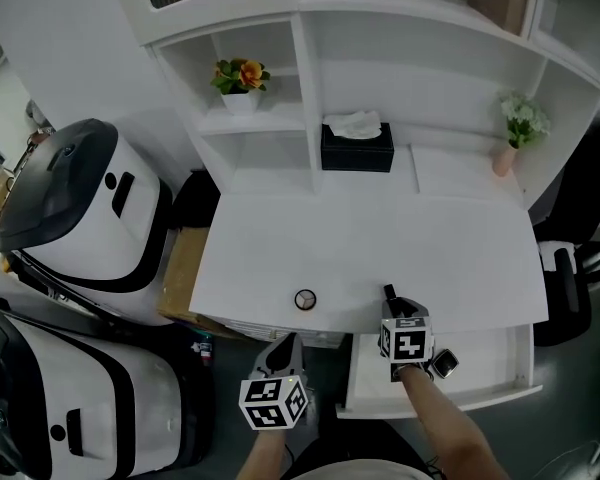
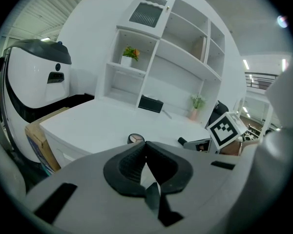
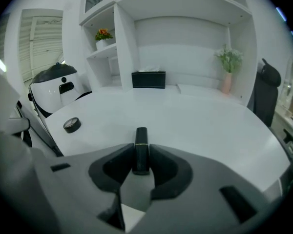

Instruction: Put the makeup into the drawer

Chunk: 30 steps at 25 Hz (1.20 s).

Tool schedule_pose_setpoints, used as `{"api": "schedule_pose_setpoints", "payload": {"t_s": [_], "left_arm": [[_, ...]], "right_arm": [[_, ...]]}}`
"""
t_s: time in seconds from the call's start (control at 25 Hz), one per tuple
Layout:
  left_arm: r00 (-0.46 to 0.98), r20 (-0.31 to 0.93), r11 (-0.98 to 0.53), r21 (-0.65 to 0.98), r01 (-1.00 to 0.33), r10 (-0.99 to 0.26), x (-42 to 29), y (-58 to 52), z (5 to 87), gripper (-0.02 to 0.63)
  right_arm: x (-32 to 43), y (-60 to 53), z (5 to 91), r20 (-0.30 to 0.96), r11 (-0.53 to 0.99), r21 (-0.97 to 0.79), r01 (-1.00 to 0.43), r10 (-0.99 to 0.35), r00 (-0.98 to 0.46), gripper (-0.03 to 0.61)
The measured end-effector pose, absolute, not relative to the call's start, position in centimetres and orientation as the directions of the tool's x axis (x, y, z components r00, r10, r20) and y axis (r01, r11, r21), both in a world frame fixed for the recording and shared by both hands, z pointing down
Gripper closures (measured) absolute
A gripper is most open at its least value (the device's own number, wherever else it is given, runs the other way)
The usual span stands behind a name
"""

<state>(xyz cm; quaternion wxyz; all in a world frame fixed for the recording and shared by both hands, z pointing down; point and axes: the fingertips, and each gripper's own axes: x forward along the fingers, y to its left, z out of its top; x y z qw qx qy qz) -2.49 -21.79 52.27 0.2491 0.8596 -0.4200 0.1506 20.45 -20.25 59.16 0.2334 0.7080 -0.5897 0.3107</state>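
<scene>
Right gripper (image 3: 140, 156) clamped on black lipstick tube (image 3: 141, 139), tube tip poking past jaws, at front edge of white desk (image 1: 380, 238), just above open drawer (image 1: 485, 363). Left gripper (image 2: 145, 149) jaws pressed together, nothing between, held off desk's front edge. Round compact (image 1: 305, 299) lies on desk near front edge, apart from both grippers

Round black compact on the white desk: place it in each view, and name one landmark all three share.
Head view: round black compact near the front edge of the white desk, left of the black lipstick tube.
Left gripper view: compact just below centre.
Right gripper view: compact at the left, on the desk.
Shared landmark: black tissue box at the desk's back.
</scene>
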Motion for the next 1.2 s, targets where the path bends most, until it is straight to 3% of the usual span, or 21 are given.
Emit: {"api": "schedule_pose_setpoints", "payload": {"t_s": [0.68, 1.2], "left_arm": [[0.625, 0.432, -0.546, 0.308, -0.779, -0.650, -4.1, -18.4, 51.2, 0.611], [0.593, 0.446, -0.512, 0.301, -0.805, -0.670, -7.0, -16.0, 51.8, 0.611]], "right_arm": [[17.1, -12.8, 54.8, 0.607, -0.047, -0.108, -0.993, -0.794, -0.029, 0.479], [14.7, -9.5, 59.3, 0.683, 0.090, -0.081, -0.993, -0.720, -0.121, 0.479]]}}
